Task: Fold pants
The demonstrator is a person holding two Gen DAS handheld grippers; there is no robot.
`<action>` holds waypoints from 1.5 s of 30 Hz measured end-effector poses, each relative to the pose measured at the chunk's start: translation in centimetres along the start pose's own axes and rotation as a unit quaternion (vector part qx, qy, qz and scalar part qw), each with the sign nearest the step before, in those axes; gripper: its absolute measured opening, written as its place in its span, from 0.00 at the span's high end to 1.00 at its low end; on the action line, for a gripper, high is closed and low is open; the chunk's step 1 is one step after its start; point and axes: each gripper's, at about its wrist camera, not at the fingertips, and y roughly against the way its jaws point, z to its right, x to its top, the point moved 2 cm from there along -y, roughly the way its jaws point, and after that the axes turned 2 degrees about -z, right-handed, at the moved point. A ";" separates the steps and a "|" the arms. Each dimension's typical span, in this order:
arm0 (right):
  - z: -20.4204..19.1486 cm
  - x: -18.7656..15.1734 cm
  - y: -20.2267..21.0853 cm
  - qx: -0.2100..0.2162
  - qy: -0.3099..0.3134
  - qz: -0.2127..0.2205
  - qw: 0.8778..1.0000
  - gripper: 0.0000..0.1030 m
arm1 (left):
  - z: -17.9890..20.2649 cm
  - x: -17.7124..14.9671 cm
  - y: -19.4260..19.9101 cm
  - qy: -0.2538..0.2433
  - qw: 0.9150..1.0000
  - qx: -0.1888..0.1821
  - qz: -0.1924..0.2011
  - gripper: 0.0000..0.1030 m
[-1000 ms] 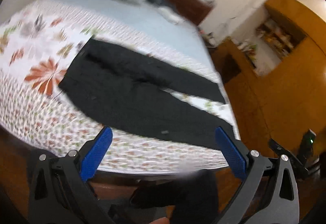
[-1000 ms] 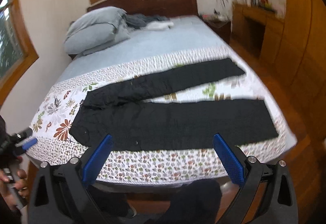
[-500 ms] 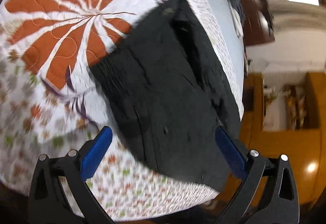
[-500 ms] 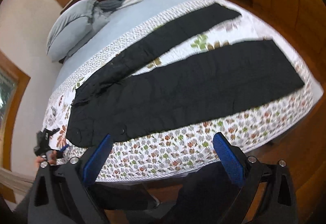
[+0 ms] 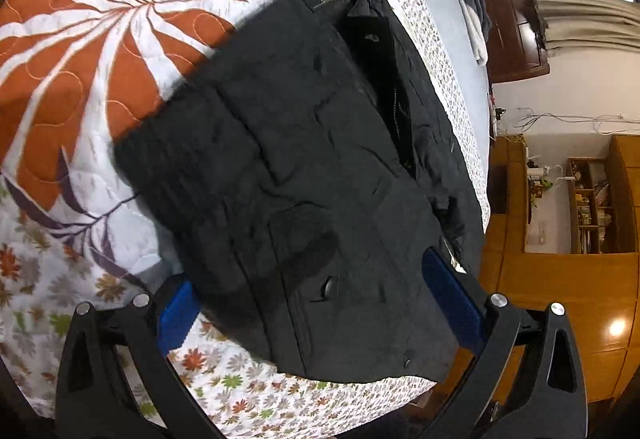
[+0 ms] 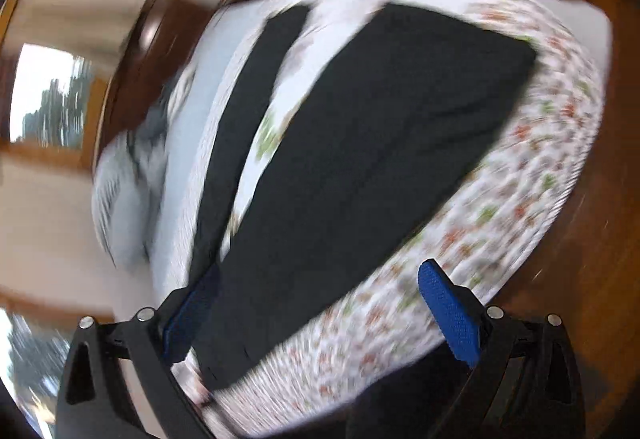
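Black pants (image 5: 312, 175) lie flat on a floral quilt (image 5: 80, 39) on the bed. In the left wrist view I see the waist end close up, with its label and open zipper. My left gripper (image 5: 316, 299) is open and empty, just above the waistband near the bed's edge. In the blurred right wrist view the two pant legs (image 6: 360, 159) spread apart across the quilt (image 6: 520, 199). My right gripper (image 6: 320, 303) is open and empty, over the nearer leg.
Grey pillows (image 6: 124, 191) and a dark wooden headboard (image 5: 516, 19) are at the bed's far end. Wooden cabinets and shelves (image 5: 580, 207) stand beside the bed. Wooden floor (image 6: 600, 279) borders the bed's edge.
My left gripper has come in closer over the waist end. My right gripper has swung down and rolled towards the pant legs, which blurs its view.
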 end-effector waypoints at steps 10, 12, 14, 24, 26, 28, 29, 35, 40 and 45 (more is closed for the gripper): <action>9.2 7.8 -2.6 0.050 -0.132 0.038 0.989 0.03 | -3.0 0.0 0.8 0.060 0.997 0.023 0.032 0.59; 9.9 8.7 -3.1 0.062 -0.140 0.045 0.987 0.03 | -3.4 0.1 0.8 0.072 0.997 0.006 0.037 0.50; 10.4 9.3 -3.0 0.076 -0.143 0.060 0.985 0.10 | -2.9 0.2 0.7 0.066 0.997 -0.003 0.037 0.38; 10.6 8.9 -3.4 0.051 -0.124 0.042 0.990 0.88 | -1.6 -1.2 2.9 0.066 0.989 0.093 0.097 0.91; 10.0 8.3 -3.6 0.048 -0.112 0.033 0.992 0.89 | -2.4 -1.6 4.5 0.080 0.985 0.097 0.117 0.91; 9.2 7.6 -3.9 0.042 -0.100 0.021 0.994 0.89 | -3.8 -2.1 6.2 0.099 0.981 0.100 0.131 0.91; 8.6 7.1 -4.3 0.041 -0.090 0.014 0.995 0.89 | -4.6 -2.2 7.0 0.104 0.980 0.103 0.136 0.91; 7.0 4.3 -6.3 0.007 -0.049 -0.029 0.998 0.89 | -8.6 -2.7 10.5 0.117 0.975 0.126 0.142 0.84; 7.1 4.5 -7.0 -0.003 -0.048 -0.051 0.998 0.72 | -8.1 -2.0 10.3 0.097 0.982 0.109 0.120 0.57; 4.5 5.9 -3.4 -0.063 0.013 -0.037 0.997 0.31 | -5.5 -1.8 14.2 0.032 0.966 0.219 0.132 0.16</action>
